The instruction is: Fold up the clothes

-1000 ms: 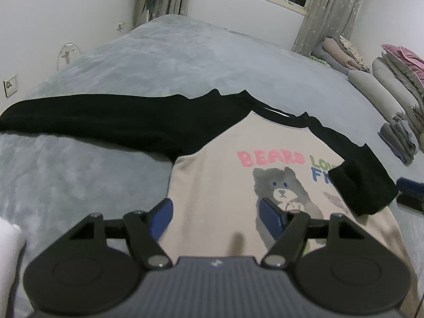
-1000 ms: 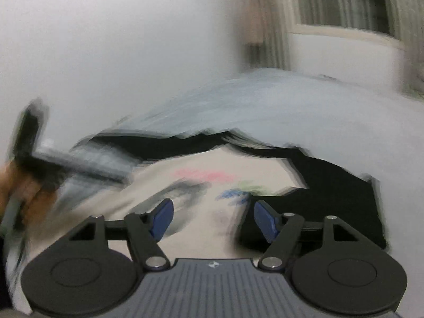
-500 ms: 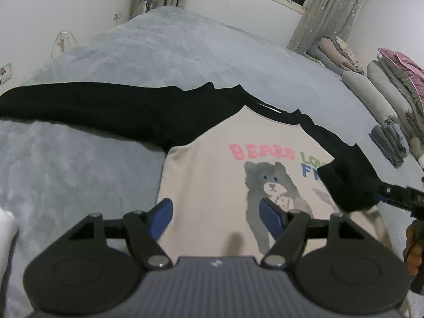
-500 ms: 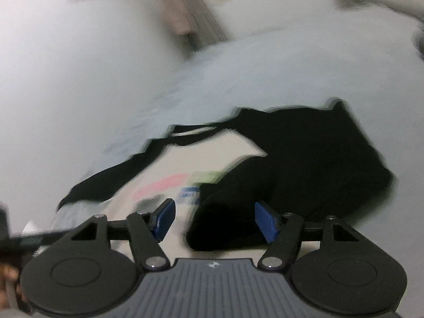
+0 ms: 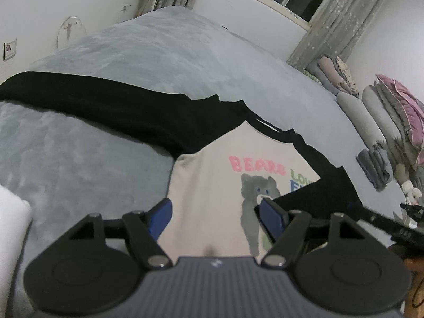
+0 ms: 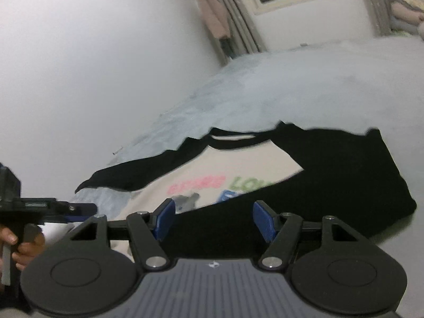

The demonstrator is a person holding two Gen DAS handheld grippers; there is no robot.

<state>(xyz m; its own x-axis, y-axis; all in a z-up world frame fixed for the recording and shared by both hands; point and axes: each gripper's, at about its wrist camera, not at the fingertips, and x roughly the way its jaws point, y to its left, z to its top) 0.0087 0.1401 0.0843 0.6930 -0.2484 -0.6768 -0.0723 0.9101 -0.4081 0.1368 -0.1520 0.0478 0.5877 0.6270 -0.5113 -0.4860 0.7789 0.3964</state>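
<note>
Lying beneath both grippers — left gripper (image 5: 214,213) (open) over shirt (image 5: 212,185).

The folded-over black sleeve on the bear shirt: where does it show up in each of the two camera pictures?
Left wrist view: the folded black sleeve lies at right of centre, across the bear print, just beyond the camera's own right finger.
Right wrist view: the same sleeve fills the lower right, reaching in between the blue fingers.
Shared landmark: the pink BEARS lettering beside the sleeve's edge.
</note>
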